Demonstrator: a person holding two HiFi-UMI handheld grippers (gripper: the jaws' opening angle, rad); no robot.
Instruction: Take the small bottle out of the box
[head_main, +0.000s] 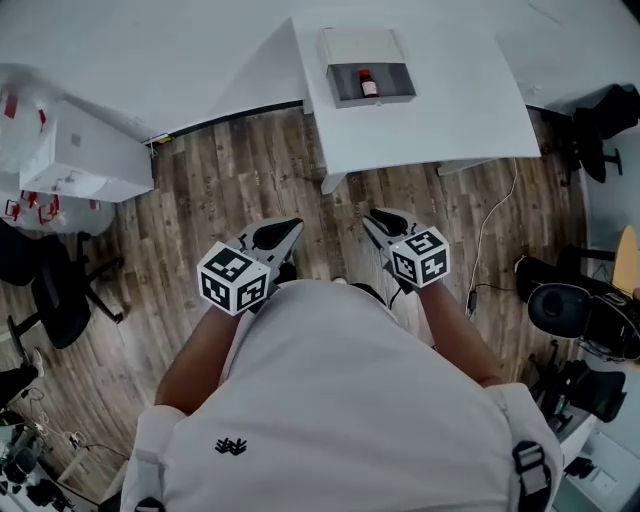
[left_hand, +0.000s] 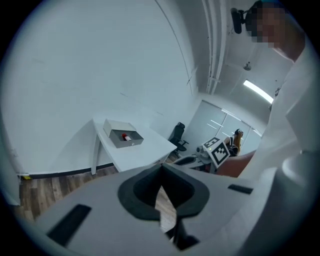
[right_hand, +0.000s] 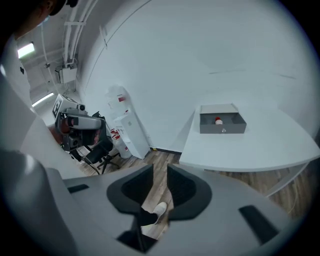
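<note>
The small bottle (head_main: 368, 84) has a red cap and lies inside an open grey box (head_main: 372, 99) on the white table (head_main: 430, 110), far ahead of me. Both grippers hang close to my body over the wooden floor, well short of the table. The left gripper (head_main: 295, 225) is shut, its tips meeting with nothing between them (left_hand: 162, 165). The right gripper (head_main: 372, 218) stands open with a narrow empty gap (right_hand: 160, 167). The left gripper view shows the bottle (left_hand: 127, 136) in the box (left_hand: 131, 143). In the right gripper view, too, the bottle (right_hand: 218, 121) lies in the box (right_hand: 222, 129).
A white cabinet (head_main: 85, 150) stands at the left by the wall. A black office chair (head_main: 50, 290) is at the left, and more chairs (head_main: 580, 310) at the right. A cable (head_main: 490, 230) runs over the floor under the table's right side.
</note>
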